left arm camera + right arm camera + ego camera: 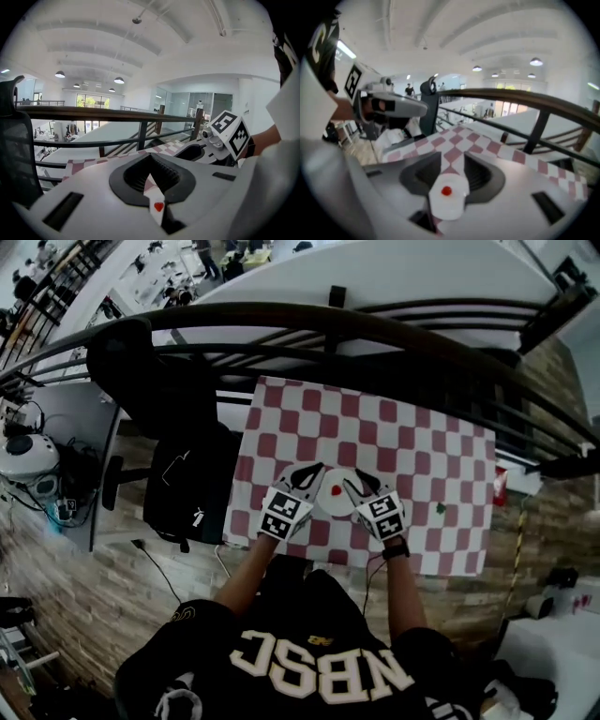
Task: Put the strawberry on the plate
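1. Red-and-white checked tablecloth point(412, 446) fills the middle of our head view, and a dark railing point(309, 313) arcs across the frame above it.
2. We see a white plate point(328, 505) at centre, with the strawberry point(336, 490) lying on it.
3. Our left gripper point(307, 474) sits just left of the plate, jaws slightly apart, gripping nothing.
4. Our right gripper point(360, 487) sits just right of it, jaws apart and empty.
5. Each gripper view shows the strawberry through the gap between the jaws.

The plate point(330, 506) sits on the tabletop point(412, 446) near its front edge, with the strawberry point(335, 490) on it. The left gripper point(306, 477) is just left of the plate and the right gripper point(359, 487) just right of it. A chair point(178, 465) stands left of the tabletop, and a railing point(328, 320) runs behind it.
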`<state>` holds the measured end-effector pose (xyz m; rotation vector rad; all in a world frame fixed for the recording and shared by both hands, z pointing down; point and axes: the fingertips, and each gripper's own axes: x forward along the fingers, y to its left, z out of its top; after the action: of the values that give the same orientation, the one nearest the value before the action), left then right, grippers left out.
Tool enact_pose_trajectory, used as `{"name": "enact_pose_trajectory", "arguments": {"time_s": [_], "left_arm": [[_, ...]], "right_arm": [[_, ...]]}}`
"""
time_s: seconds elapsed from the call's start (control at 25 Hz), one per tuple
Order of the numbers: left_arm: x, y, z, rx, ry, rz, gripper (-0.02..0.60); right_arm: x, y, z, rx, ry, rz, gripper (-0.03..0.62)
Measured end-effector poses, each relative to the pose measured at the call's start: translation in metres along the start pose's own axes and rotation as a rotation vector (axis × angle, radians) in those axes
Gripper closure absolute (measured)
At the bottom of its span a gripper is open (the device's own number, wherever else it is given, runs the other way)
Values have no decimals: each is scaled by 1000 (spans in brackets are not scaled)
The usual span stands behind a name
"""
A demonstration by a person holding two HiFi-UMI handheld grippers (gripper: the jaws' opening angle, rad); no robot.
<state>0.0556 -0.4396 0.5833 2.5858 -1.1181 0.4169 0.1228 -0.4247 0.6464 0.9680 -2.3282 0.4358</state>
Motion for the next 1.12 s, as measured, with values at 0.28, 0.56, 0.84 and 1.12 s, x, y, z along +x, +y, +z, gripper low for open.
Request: {"name": "enact_pose_trajectory", "arguments": {"time_s": [0.28,0.56,0.84,1.12], "left_arm": [[-24,-19,106,49,-217,16,566],[-57,-37,155,62,-352,18,566],[-74,-37,176,57,-486,55,566],[-69,-42,177,78,-494,35,566]], "right_arm": [[-102,-8,124,149,-422,-247,530],[-160,8,165,103,-587,-404,571],[-163,12,171,86,-608,-444,576],[-167,10,173,72,-614,-468,576]]}}
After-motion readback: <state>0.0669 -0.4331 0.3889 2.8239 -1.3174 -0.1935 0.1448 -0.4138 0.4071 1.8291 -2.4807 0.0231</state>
